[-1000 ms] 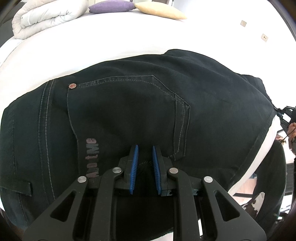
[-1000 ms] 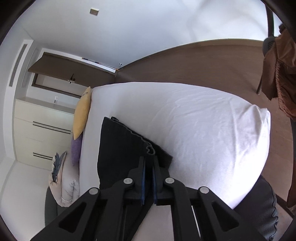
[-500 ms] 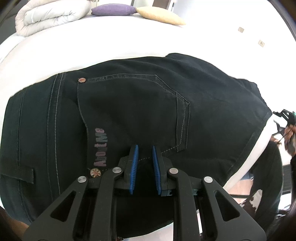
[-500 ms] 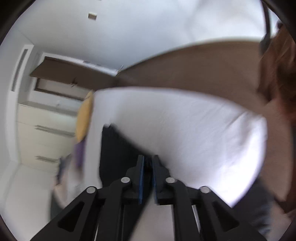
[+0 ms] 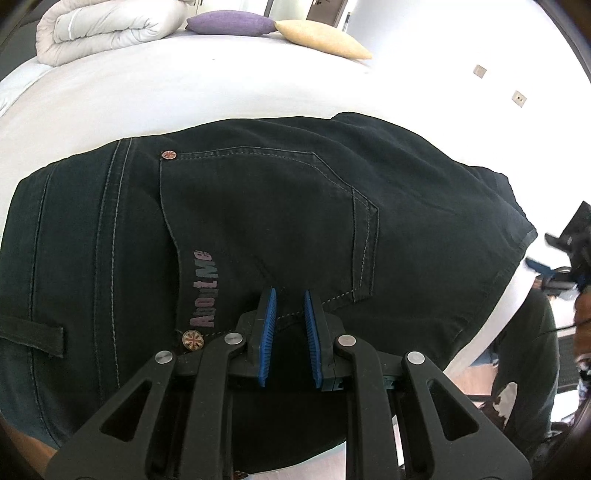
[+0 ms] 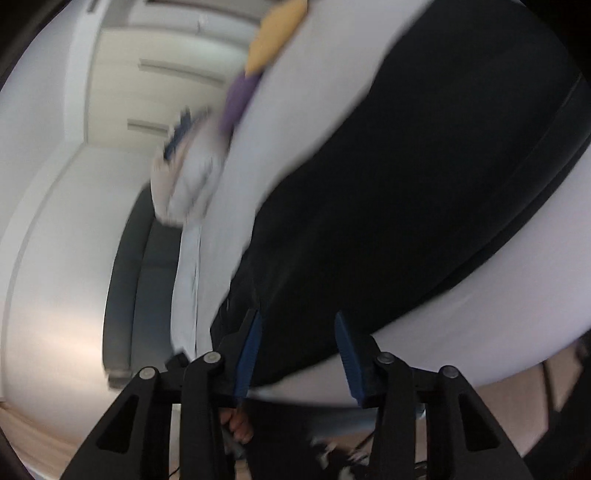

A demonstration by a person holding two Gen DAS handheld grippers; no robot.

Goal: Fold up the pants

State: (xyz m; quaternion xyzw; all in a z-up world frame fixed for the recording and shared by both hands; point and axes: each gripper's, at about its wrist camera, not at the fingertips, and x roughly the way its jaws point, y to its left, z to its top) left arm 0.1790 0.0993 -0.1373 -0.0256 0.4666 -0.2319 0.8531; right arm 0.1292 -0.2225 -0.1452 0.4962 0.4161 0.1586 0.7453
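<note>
Right wrist view is motion-blurred: bed [image 6: 461, 325] edge, cupboard fronts [image 6: 155, 70] and cushions are smears, and the pants [image 6: 388, 184] show only as a dark slab with no detail. Left view is sharp, but the pants [image 5: 258, 229] run off the frame at left and bottom, and the left claw's arms cover their near edge.

Pants lie flat on the white bed [image 5: 184, 96], back pocket up, pink lettering beside it. A rolled duvet [image 5: 107, 26], a purple cushion [image 5: 229, 22] and a yellow cushion [image 5: 321, 37] sit at the far end.

Left claw [image 5: 289, 295]: blue pads a narrow gap apart, tips over the pocket seam; contact or pinch, cannot tell.

Right claw [image 6: 298, 321]: spread wide, jaws have just been closing a little, nothing gripped, pants only behind the gap. In the left view it is at the right edge [image 5: 554, 275], blurred, clear of the pants.
</note>
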